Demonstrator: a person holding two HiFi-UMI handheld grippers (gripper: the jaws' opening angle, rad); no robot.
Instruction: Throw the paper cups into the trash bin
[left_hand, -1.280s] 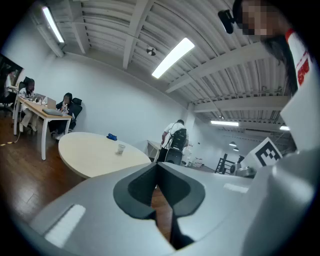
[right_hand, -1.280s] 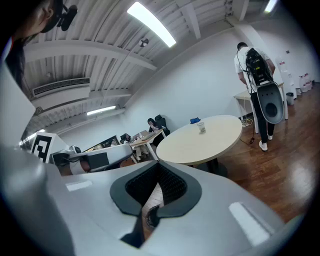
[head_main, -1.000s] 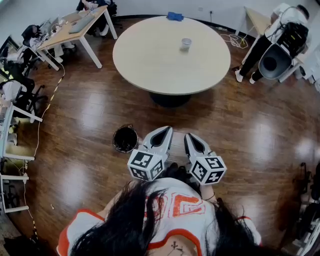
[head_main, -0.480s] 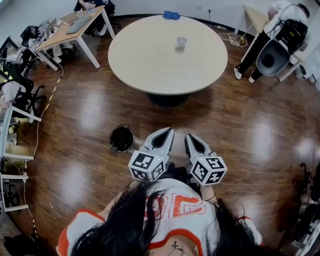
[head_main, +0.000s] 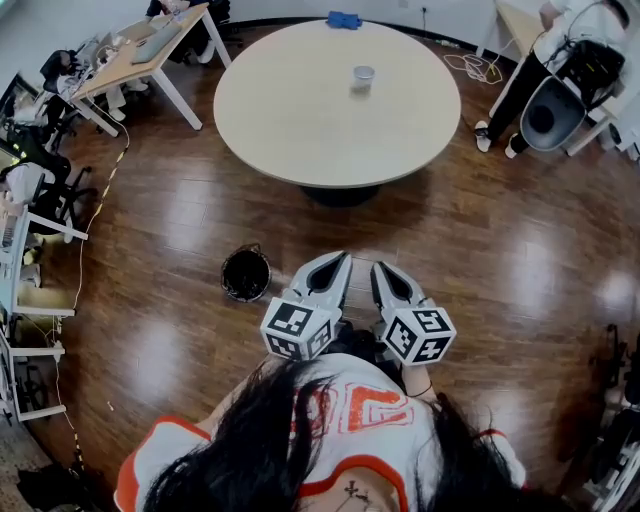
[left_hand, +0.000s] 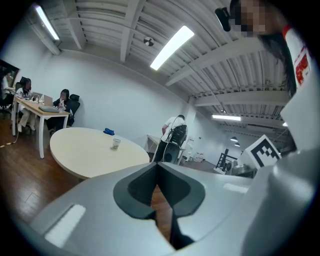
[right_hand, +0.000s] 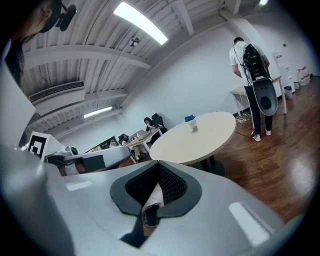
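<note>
Wood flooring surrounds a round bench (head_main: 300, 130). One paper cup (head_main: 363, 78) stands upright on the far half of the bench, dead ahead and well apart from both tongs; neither is clearly nearer. Left tongs (head_main: 335, 258) and right tongs (head_main: 382, 268) are pressed together, gripping nothing. The cup appears small, pale and open-topped. The trash bin (head_main: 246, 275) stands on the floor near the left tongs.
</note>
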